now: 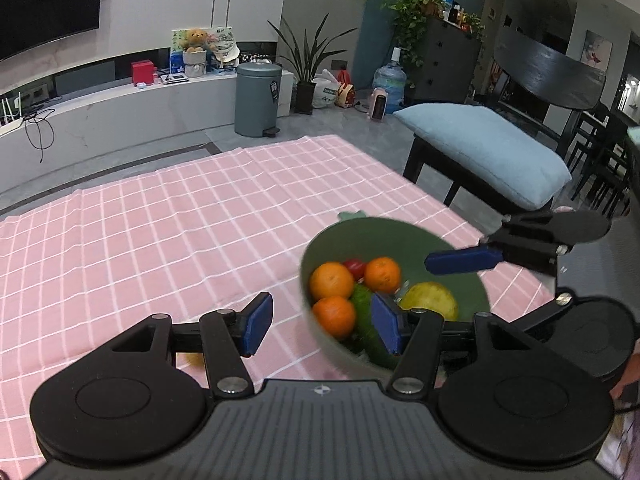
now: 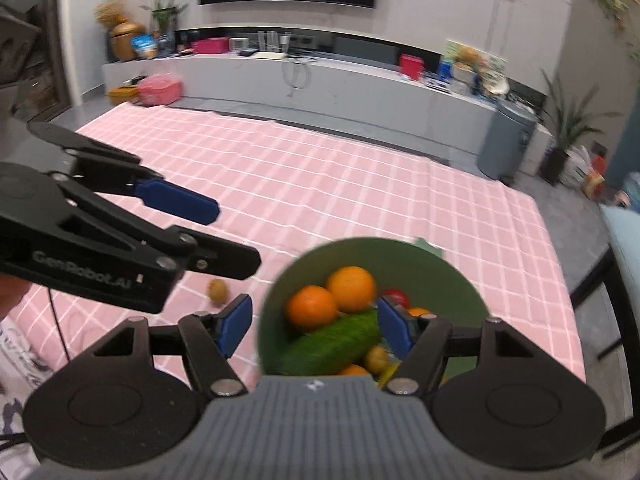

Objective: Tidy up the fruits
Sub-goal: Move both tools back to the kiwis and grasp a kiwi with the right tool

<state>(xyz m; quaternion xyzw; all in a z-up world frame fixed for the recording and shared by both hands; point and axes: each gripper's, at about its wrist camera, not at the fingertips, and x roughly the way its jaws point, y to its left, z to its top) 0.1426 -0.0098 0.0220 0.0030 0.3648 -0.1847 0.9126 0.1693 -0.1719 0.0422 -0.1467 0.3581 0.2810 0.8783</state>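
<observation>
Both claws, left (image 1: 320, 326) and right (image 2: 314, 326), gape empty over the bowl (image 2: 276, 300); you risk tipping it or missing the kiwi (image 2: 218, 291).

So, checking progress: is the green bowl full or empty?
Partly full: the green bowl holds oranges, a cucumber and more.

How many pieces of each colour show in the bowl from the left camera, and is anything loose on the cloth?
oranges: 3
red fruit: 1
green cucumber: 1
yellow fruit: 1
brown fruit, loose on the cloth: 1
Total: 7 visible; more may lie hidden underneath.
</observation>
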